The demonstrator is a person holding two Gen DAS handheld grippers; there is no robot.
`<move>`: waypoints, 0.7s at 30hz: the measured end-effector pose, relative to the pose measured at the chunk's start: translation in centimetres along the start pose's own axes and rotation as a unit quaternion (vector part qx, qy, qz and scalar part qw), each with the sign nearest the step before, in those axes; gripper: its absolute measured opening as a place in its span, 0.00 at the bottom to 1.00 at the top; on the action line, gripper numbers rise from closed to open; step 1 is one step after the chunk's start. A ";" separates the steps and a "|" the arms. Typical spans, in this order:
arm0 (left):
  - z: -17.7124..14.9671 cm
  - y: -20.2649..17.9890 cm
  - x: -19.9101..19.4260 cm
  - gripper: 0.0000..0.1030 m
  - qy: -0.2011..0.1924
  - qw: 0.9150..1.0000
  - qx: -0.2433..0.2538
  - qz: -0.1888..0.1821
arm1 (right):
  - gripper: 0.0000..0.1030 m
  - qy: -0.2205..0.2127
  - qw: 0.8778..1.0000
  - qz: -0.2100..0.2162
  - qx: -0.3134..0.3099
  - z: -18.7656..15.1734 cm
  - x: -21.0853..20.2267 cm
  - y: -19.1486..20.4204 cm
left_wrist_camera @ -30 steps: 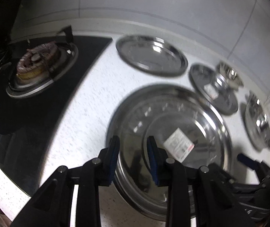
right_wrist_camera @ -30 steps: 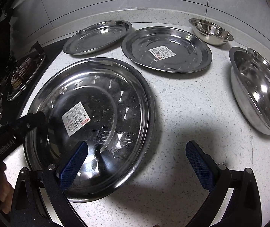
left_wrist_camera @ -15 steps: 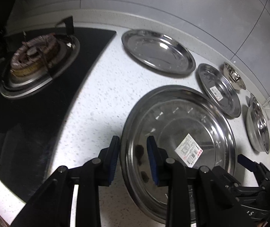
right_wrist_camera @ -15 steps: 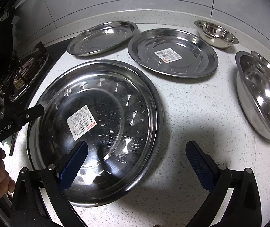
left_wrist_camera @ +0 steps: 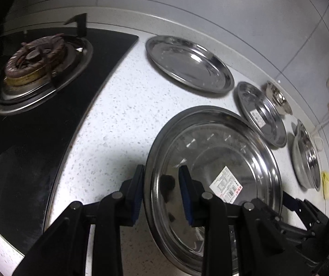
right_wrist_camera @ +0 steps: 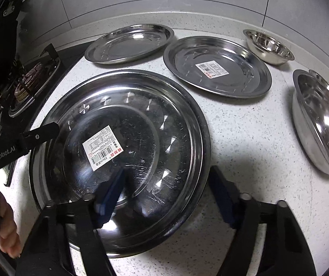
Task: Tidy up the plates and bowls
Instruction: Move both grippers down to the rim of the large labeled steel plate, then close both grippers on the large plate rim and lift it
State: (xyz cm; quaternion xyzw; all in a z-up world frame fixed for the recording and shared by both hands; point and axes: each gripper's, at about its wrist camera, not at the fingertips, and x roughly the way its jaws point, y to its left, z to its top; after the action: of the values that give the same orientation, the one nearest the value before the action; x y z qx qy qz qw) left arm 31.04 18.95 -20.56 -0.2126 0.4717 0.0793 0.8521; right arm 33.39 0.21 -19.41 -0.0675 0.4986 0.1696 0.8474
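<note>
Left wrist view: left gripper (left_wrist_camera: 162, 195) is straddling the near rim of the large steel plate (left_wrist_camera: 219, 151) on the countertop (left_wrist_camera: 123, 115), pads parted, not yet clamping. Right gripper (right_wrist_camera: 164, 197) is bracketing the opposite rim, jaws wide and unclenched, likely preparing a two-sided lift toward stacking

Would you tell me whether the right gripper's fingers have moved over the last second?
Yes. The right gripper has narrowed: its left finger has swung inward over the large plate, and its right finger now sits against the rim.
</note>
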 end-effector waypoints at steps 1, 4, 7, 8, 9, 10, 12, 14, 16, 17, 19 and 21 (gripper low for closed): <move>0.1 -0.1 0.1 0.26 0.005 1.000 0.005 0.004 | 0.55 -0.001 1.000 0.000 0.000 0.0 -0.1 -0.1; 0.3 -0.2 0.3 0.13 0.009 1.000 0.012 0.024 | 0.39 -0.005 1.000 0.011 0.019 0.2 -0.4 -1.3; 0.1 0.2 0.1 0.10 0.017 1.000 0.007 0.020 | 0.20 -0.006 0.999 0.026 0.047 0.2 -0.7 -3.1; -0.1 0.1 0.0 0.09 0.016 0.999 0.011 0.027 | 0.12 -0.005 0.999 0.025 0.048 0.2 -0.7 -3.5; -0.4 -0.1 -0.1 0.09 0.015 0.999 0.019 0.032 | 0.11 -0.005 0.998 0.030 0.049 0.2 -0.7 -3.8; -0.6 -0.4 -0.2 0.09 0.018 0.999 0.020 0.038 | 0.11 -0.004 0.998 0.036 0.053 0.1 -0.8 -4.0; -0.9 -0.9 -1.1 0.09 0.014 0.999 0.021 0.038 | 0.11 -0.009 0.998 0.035 0.055 -0.3 -1.1 -4.3; -1.1 -1.4 -2.3 0.09 0.011 0.999 0.022 0.030 | 0.11 -0.012 0.997 0.043 0.060 -0.7 -1.7 -4.7; -1.3 -2.0 -3.6 0.09 0.007 0.999 0.024 0.030 | 0.11 -0.017 0.996 0.053 0.064 -1.1 -2.7 -5.3; -1.5 -2.4 -4.4 0.09 0.005 0.999 0.026 0.031 | 0.11 -0.019 0.996 0.057 0.065 -1.3 -3.5 -5.4; -2.1 -3.2 -5.6 0.09 0.006 0.999 0.032 0.039 | 0.11 -0.022 0.996 0.058 0.061 -1.8 -4.8 -5.6; -2.8 -3.9 -6.9 0.09 0.006 0.998 0.039 0.041 | 0.11 -0.027 0.996 0.060 0.060 -2.5 -6.3 -5.8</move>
State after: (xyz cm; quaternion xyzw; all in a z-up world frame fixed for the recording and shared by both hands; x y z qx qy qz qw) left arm 26.42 14.66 -14.97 -0.1600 0.4882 0.0943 0.8528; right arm 30.58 -7.28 -15.48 0.0177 0.4875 0.1915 0.8517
